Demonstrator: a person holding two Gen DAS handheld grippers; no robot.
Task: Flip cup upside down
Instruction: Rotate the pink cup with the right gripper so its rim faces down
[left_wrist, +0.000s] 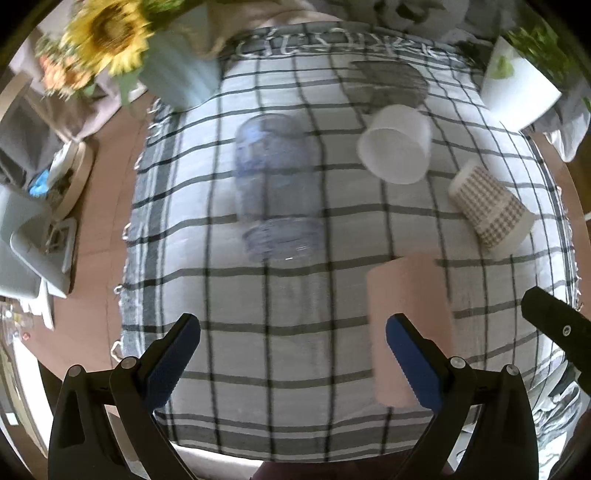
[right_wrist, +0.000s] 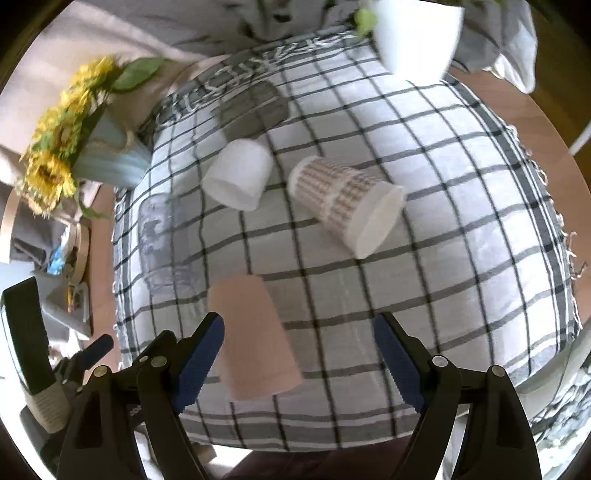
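Several cups sit on a checked cloth (left_wrist: 295, 332). A pink cup (left_wrist: 408, 328) (right_wrist: 255, 339) stands upside down at the front. A clear bluish glass (left_wrist: 275, 188) (right_wrist: 164, 243) stands mouth-down at centre left. A white cup (left_wrist: 397, 144) (right_wrist: 238, 175) and a houndstooth paper cup (left_wrist: 489, 205) (right_wrist: 347, 199) lie on their sides. A dark grey cup (left_wrist: 388, 85) (right_wrist: 253, 109) lies on its side at the back. My left gripper (left_wrist: 293, 354) is open above the cloth, with the pink cup behind its right finger. My right gripper (right_wrist: 299, 358) is open, with the pink cup just inside its left finger.
A pale blue vase (left_wrist: 181, 74) (right_wrist: 110, 158) with sunflowers (left_wrist: 107, 37) stands at the back left. A white plant pot (left_wrist: 517, 92) (right_wrist: 417, 33) stands at the back right. Clutter and a round wooden tray (left_wrist: 74, 177) lie on the brown table to the left.
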